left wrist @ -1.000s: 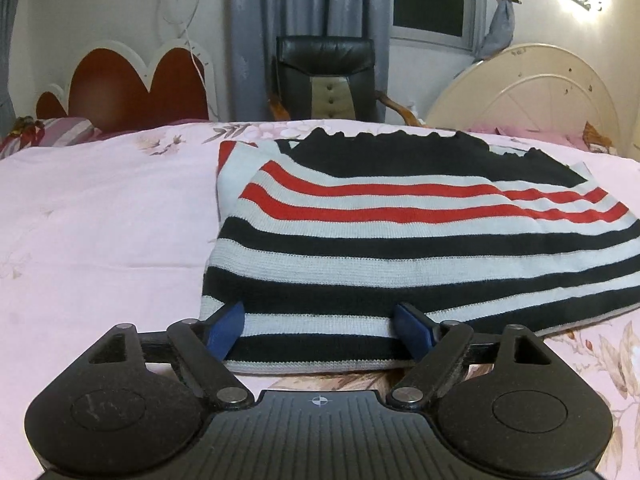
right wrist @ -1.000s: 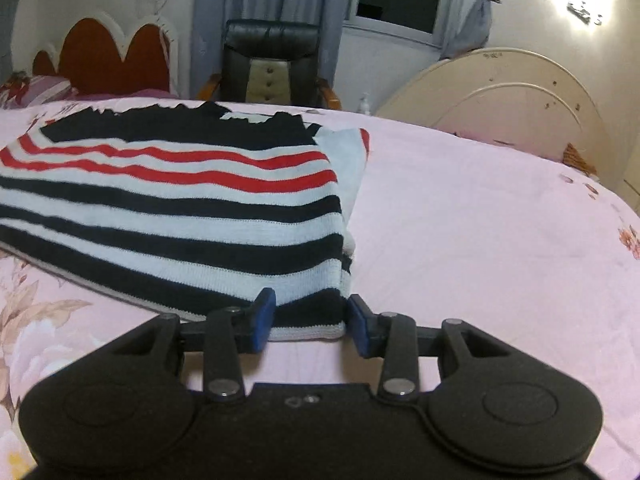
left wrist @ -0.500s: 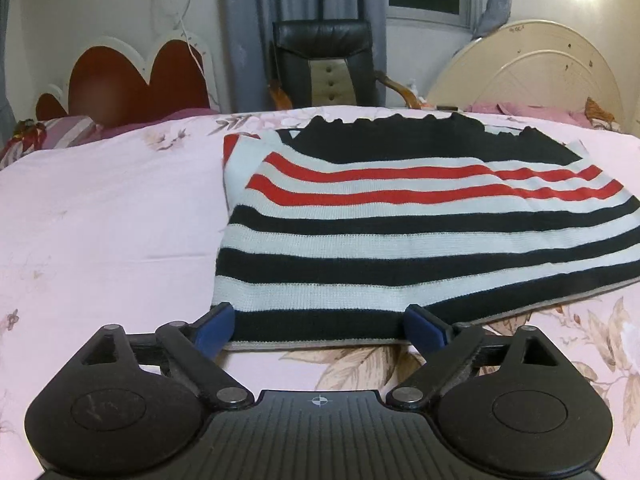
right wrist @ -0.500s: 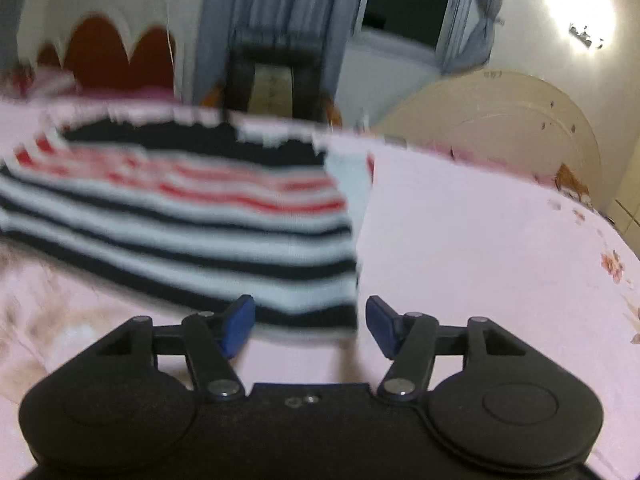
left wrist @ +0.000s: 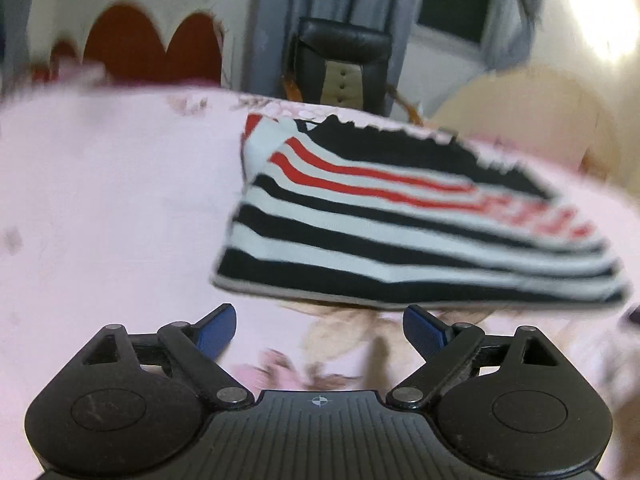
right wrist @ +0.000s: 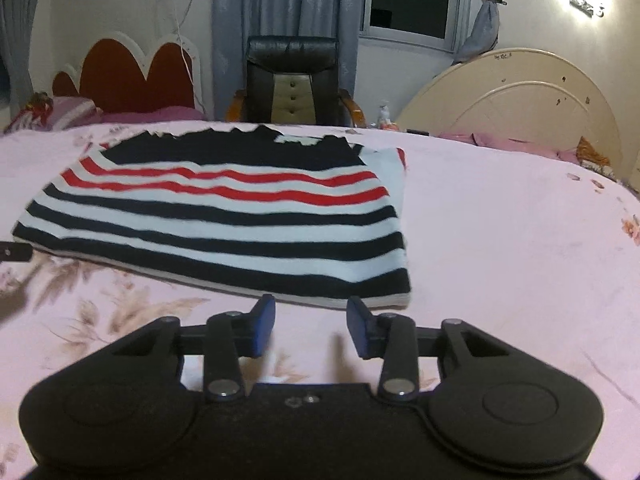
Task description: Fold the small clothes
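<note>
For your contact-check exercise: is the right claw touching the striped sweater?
Apart. The right wrist view shows pink bedsheet between the right claw tips and the striped sweater hem.

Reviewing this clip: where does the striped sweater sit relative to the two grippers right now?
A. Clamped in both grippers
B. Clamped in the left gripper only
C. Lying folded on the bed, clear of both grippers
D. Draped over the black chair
C: the striped sweater lies flat on the pink bedsheet, and both the left gripper and right gripper show bare sheet between their blue pads, short of its near hem.
</note>
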Tool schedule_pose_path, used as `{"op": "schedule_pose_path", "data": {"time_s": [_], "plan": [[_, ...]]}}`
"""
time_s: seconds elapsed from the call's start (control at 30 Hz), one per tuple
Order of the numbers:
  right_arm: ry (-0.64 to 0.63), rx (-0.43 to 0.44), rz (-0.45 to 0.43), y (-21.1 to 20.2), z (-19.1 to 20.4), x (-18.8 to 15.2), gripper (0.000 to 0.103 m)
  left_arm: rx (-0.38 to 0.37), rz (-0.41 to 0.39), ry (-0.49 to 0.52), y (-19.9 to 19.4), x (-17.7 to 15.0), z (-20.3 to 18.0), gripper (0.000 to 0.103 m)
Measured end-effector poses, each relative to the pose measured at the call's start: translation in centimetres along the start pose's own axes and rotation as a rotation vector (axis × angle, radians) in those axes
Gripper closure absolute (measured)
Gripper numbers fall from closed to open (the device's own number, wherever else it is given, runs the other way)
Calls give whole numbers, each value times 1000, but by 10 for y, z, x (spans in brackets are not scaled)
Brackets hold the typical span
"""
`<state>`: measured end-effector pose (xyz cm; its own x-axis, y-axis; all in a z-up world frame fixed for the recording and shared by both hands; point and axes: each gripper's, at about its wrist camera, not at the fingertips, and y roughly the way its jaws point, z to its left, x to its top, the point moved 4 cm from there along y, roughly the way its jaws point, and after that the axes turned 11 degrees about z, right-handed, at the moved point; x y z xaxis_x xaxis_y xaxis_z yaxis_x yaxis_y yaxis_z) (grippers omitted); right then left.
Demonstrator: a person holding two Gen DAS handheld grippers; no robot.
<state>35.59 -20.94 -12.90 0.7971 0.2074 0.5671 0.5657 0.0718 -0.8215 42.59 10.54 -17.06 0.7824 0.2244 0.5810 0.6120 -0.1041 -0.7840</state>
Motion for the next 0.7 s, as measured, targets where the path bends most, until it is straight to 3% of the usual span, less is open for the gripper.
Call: {"op": "schedule_pose_path", "data": {"time_s": [0.07, 0.23, 0.4, 0.5, 0.57, 0.6, 0.63, 0.7], "plan": [[4, 21, 0, 1, 4, 4, 65, -110, 15, -146, 6, -3, 10, 41], [40, 84, -11, 1, 8, 18, 65, -268, -7, -491, 24, -2, 41, 41], [57, 135, -20, 6, 14, 33, 65, -379, -77, -659, 46, 6, 58, 35], [75, 181, -14, 16, 18, 44, 70, -385, -116, -692, 56, 14, 57, 35], [89, 233, -1, 26, 22, 52, 86, -359, -130, -684, 64, 22, 52, 35], [96, 252, 2, 31, 25, 57, 87, -345, -132, -681, 67, 27, 51, 35], [98, 269, 3, 36, 29, 62, 91, -323, -137, -672, 70, 31, 48, 39], [91, 300, -3, 47, 39, 74, 95, -271, -127, -673, 77, 37, 48, 61]]}}
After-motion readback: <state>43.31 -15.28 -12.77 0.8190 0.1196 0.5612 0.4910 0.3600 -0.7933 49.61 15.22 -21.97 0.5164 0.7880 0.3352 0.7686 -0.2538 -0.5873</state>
